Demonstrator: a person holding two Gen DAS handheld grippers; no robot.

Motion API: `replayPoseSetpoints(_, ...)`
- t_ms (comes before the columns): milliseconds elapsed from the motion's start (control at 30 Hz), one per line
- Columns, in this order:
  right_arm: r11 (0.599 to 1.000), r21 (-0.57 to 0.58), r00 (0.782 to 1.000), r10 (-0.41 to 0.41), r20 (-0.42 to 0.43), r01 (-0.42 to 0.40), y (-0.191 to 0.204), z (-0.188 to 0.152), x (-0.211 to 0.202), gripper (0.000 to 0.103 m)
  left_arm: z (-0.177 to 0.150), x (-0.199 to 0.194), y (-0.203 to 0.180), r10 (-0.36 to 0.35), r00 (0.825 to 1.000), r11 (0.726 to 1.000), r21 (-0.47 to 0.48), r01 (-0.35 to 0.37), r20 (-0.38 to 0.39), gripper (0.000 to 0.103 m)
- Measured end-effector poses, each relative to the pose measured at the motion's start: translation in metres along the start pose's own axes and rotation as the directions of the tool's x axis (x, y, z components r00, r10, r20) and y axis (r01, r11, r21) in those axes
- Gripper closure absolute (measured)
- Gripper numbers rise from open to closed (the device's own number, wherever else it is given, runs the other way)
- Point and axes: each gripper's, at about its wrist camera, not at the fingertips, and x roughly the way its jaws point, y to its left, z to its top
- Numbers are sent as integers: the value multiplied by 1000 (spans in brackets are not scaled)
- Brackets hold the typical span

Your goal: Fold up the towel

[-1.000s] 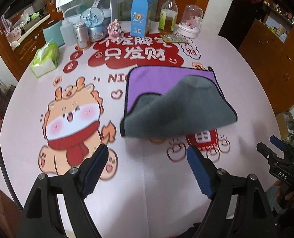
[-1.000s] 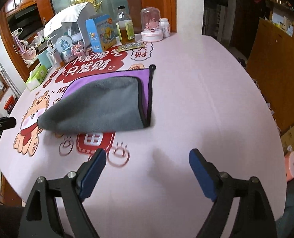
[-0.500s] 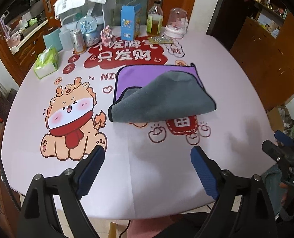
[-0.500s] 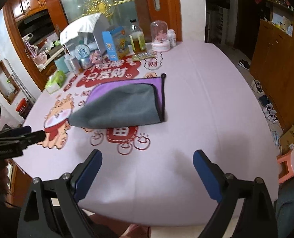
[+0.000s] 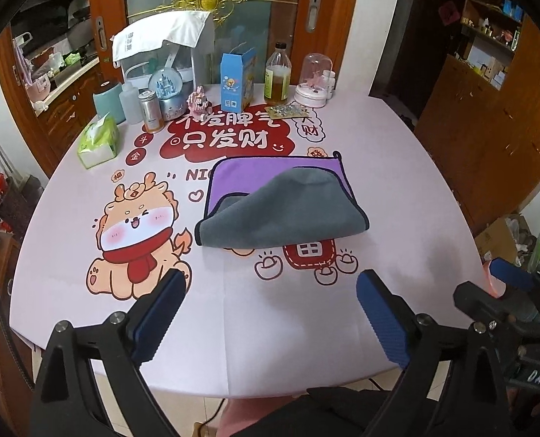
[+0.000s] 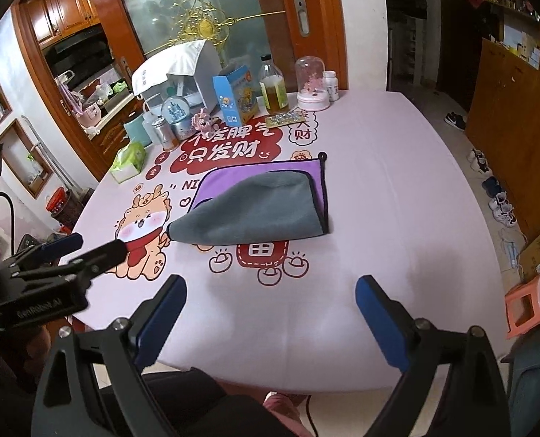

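The towel (image 5: 281, 207) lies folded over on the pink printed tablecloth (image 5: 270, 313), grey side on top, with a purple strip along its far and left edges. It also shows in the right wrist view (image 6: 259, 211). My left gripper (image 5: 270, 313) is open and empty, held back above the near edge of the table, well short of the towel. My right gripper (image 6: 270, 313) is open and empty too, also near the front edge. Each gripper shows at the side of the other's view, the right one (image 5: 503, 295) and the left one (image 6: 62, 255).
Along the far side of the table stand a tissue pack (image 5: 98, 142), jars, a snow globe (image 5: 169, 87), a blue carton (image 5: 237, 80), an oil bottle (image 5: 277, 76) and a glass dome (image 5: 315, 80). A pink stool (image 6: 528, 306) and shoes sit on the floor at right.
Both grippers have pulled back and up from the towel toward the near edge of the table. The towel stays folded where it lay.
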Motion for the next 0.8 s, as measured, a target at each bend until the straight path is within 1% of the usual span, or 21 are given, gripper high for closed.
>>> replayPoseSetpoints(133,1000,-9,1000,10,6,-10,9,-8,-1,8,-6,1,-6,15,1000,1000,7,-15,3,9)
replayPoseSetpoints(233,1000,-9,1000,-8,13,8,11,-13,-1,8,-12,-1,-11,38,999,999,23,-38,20,9)
replayPoseSetpoints(300,1000,-10,1000,-15,20,15,13,-16,0,8,-15,-1,-11,29,999,999,15,-29,22,9)
replayPoseSetpoints(433,1000,-12,1000,-9,11,9,15,-19,3,8,-17,-2,-7,54,998,998,-16,-53,34,8)
replayPoseSetpoints(467,1000,-12,1000,-8,7,8,15,-19,4,8,-17,-3,-5,60,997,998,-23,-59,38,7)
replayPoseSetpoints(533,1000,-13,1000,-7,0,7,16,-20,7,8,-17,-3,-3,69,997,997,-35,-68,44,1)
replayPoseSetpoints(567,1000,-14,1000,-8,1,8,17,-18,8,8,-17,-4,-2,76,996,996,-41,-74,47,1)
replayPoseSetpoints(800,1000,-12,1000,-10,-1,10,18,-13,12,8,-13,1,0,96,994,995,-46,-94,43,1)
